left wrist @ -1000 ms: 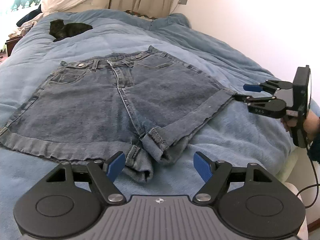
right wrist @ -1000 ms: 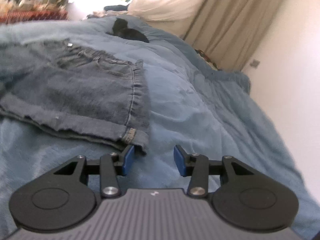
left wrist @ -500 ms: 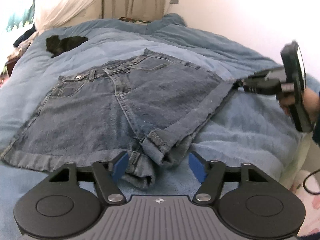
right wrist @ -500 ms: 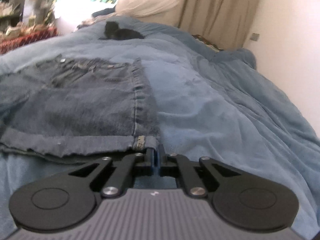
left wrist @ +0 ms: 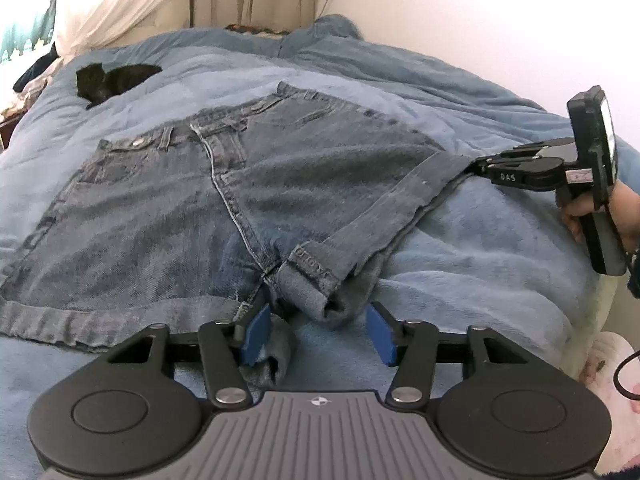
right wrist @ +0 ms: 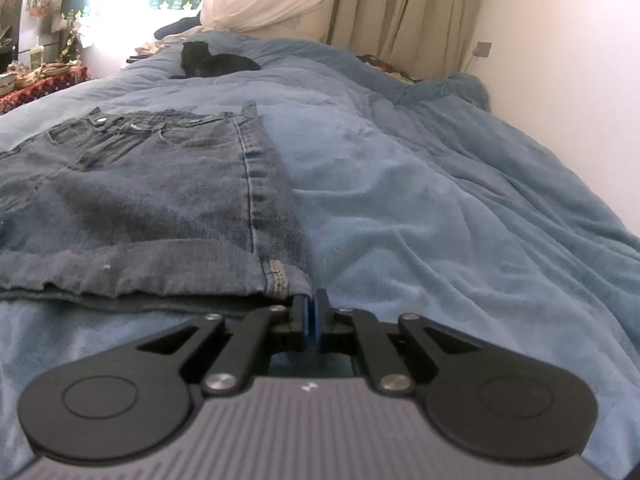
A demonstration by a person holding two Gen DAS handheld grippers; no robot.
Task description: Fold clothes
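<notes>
Shorts: faded denim shorts (left wrist: 248, 200), rolled cuffs, flat on plush blue blanket (left wrist: 460, 272).
Right gripper (right wrist: 311, 320): clamped on cuff corner.
Left gripper (left wrist: 316, 332): jaws closing, apart (crotch cuffs between).

Bare blanket (right wrist: 440, 200) right of shorts (right wrist: 140, 200)

The right gripper (right wrist: 311, 316) is clamped on the outer hem corner of the denim shorts (left wrist: 240, 208), a hand (left wrist: 600, 216) gripping its handle. The left gripper (left wrist: 316, 330), jaws just closing, straddles the shorts' bunched crotch cuffs, blue pads (left wrist: 256, 334) not yet pressing.
</notes>
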